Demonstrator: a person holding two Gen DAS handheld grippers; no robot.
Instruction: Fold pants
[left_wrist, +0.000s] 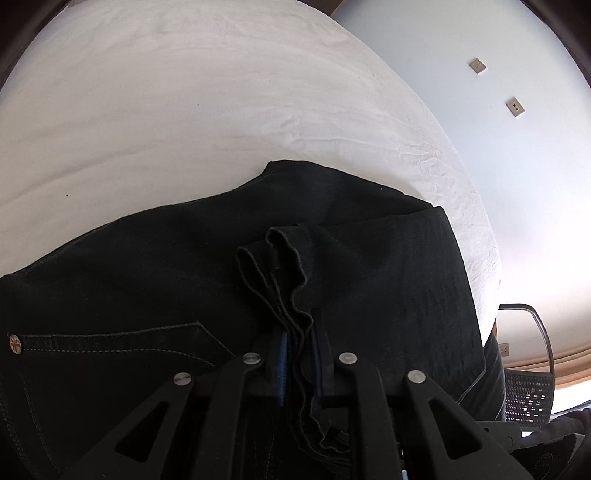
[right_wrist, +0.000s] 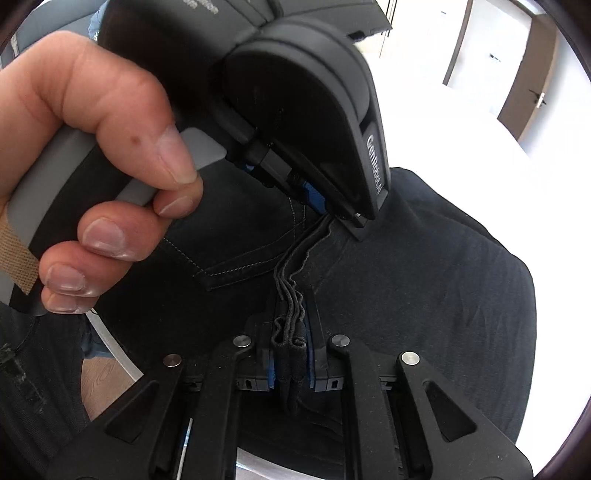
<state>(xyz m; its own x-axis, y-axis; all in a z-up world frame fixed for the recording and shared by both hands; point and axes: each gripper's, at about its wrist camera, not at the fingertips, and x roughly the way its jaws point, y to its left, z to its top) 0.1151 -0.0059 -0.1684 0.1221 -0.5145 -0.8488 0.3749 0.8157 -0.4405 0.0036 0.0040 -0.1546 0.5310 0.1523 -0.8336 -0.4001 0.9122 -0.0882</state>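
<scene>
While both claws were clenched on bunched hem layers of the black pants (left_wrist: 369, 266) lying on the white bed (left_wrist: 184, 110), a fold was being carried over the garment. The left claw (left_wrist: 299, 343) and right claw (right_wrist: 291, 332) sat just beside each other. Next, I judge, the gripped edge should be laid down evenly and let go. The long axis of the pants could not be told.

White bedsheet (left_wrist: 184, 110); wall sockets (left_wrist: 477, 65); chair (left_wrist: 532, 387); door (right_wrist: 532, 85).

bare sheet (left_wrist: 184, 110) beyond pants (left_wrist: 369, 258)
</scene>
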